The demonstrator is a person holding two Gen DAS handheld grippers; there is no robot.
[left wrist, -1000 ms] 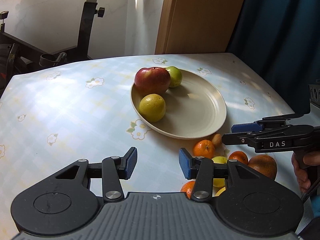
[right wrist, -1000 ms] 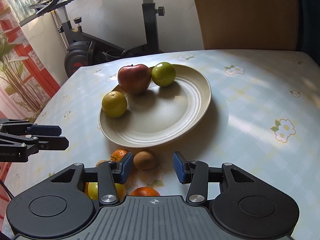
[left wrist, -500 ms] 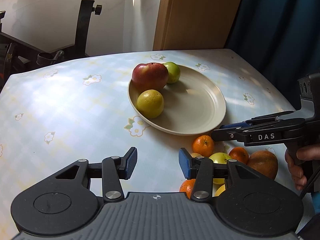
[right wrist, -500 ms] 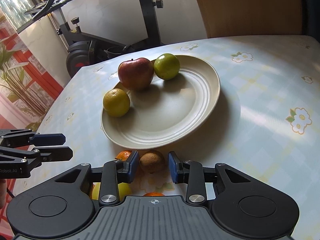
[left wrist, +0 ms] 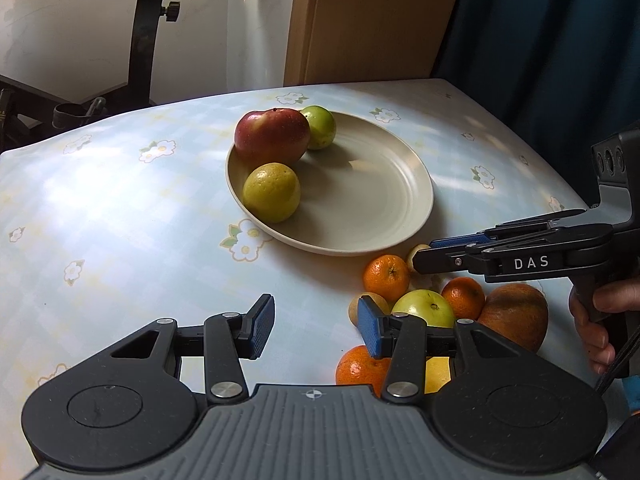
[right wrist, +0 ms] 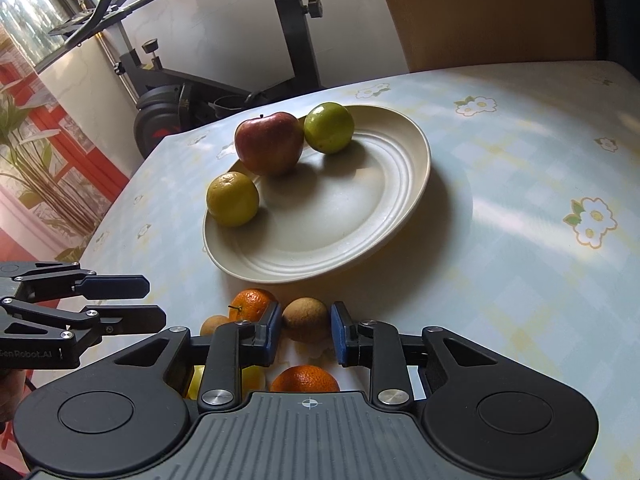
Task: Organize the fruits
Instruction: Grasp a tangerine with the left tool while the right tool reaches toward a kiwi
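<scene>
The right gripper (right wrist: 306,330) is being positioned around a brown kiwi-like fruit (right wrist: 306,319); the blue pads (right wrist: 274,330) are sitting just beside its flanks, and firm contact cannot be confirmed. The left gripper (left wrist: 316,330) is being held wide open above the tablecloth, with nothing between its jaws.

The brown fruit is being flanked by a mandarin (right wrist: 252,304) on its left and a second orange (right wrist: 306,378) just below it. In the left wrist view, a cluster is being formed by a pale green apple (left wrist: 424,308), a small mandarin (left wrist: 464,296) and a large dull orange (left wrist: 516,318), all lying close together in front of the plate (right wrist: 360,220).

On the plate, a red apple (right wrist: 268,142), a green fruit (right wrist: 329,128) and a yellow-green citrus (right wrist: 232,199) are being kept along the far-left rim.

The table is being covered by a pale blue floral tablecloth (right wrist: 520,184). An exercise bike (right wrist: 224,80) and a wooden panel (right wrist: 480,12) are being shown behind it.
</scene>
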